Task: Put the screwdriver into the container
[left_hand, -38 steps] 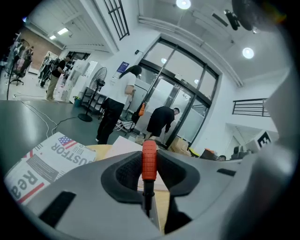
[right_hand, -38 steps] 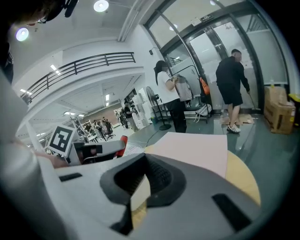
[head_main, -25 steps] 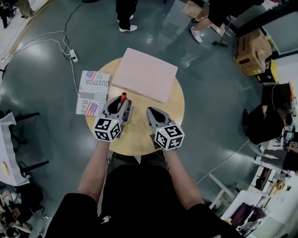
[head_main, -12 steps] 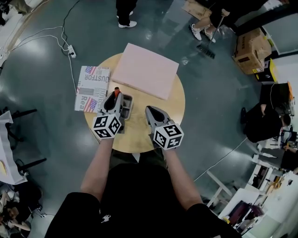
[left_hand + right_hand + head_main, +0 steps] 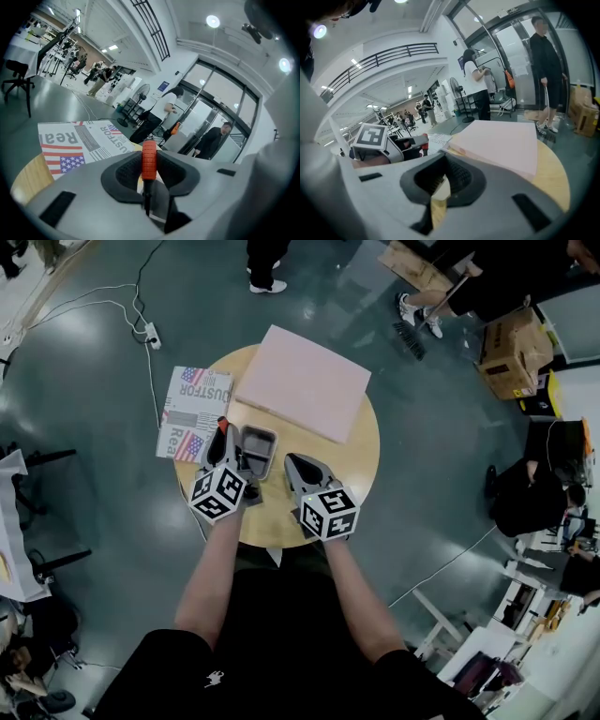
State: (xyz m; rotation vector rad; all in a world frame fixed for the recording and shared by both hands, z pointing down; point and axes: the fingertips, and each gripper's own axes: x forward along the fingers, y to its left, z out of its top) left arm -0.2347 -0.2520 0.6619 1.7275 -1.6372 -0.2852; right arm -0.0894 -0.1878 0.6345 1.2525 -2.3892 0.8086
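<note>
The screwdriver (image 5: 149, 159) is pinched between the fingers of the left gripper (image 5: 223, 433), with its orange handle poking past the fingertips. The container (image 5: 259, 450) is seen just beside those fingers, toward the right gripper (image 5: 290, 462), whose fingers are pressed together on nothing. If the pinch is released here, the tool is likely to be dropped on the counter (image 5: 356, 454) or the newspaper (image 5: 191, 411) ahead of the fingers. The round handle could also be rolled in so narrow a pinch, and the container's rim struck.
</note>
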